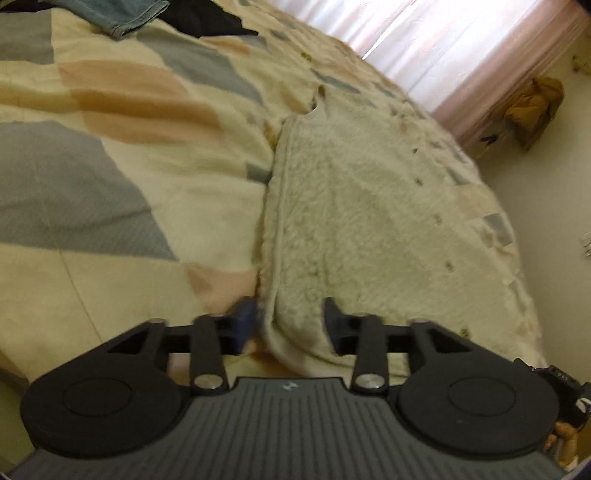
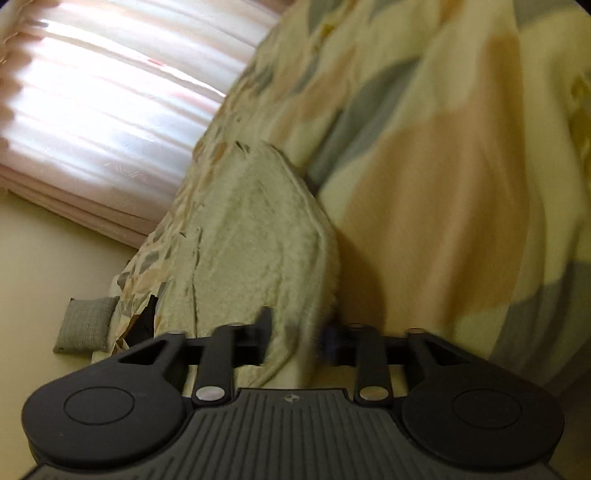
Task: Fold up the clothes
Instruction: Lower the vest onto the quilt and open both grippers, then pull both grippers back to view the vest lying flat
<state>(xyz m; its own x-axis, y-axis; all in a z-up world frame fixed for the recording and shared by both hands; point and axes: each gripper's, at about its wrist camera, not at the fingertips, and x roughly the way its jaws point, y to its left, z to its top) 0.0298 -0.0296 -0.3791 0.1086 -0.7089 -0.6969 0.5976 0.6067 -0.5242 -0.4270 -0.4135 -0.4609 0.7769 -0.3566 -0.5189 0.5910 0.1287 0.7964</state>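
Observation:
A cream fleece garment (image 1: 369, 221) with small brown buttons lies folded flat along the bed's edge, on a quilt (image 1: 110, 166) of cream, grey and tan patches. My left gripper (image 1: 288, 325) stands open low over the garment's near corner, and the folded edge lies loosely between its fingers. In the right wrist view the same fleece garment (image 2: 258, 229) runs away from me, with my right gripper (image 2: 297, 332) open astride its near end. The picture is blurred around both sets of fingertips.
Blue jeans (image 1: 125, 14) and a black garment (image 1: 207, 18) lie at the far side of the quilt. A pink curtain (image 1: 461, 44) hangs beyond the bed. A brown bundle (image 1: 535, 110) sits by the wall. A grey cushion (image 2: 85, 325) lies on the floor beside the bed.

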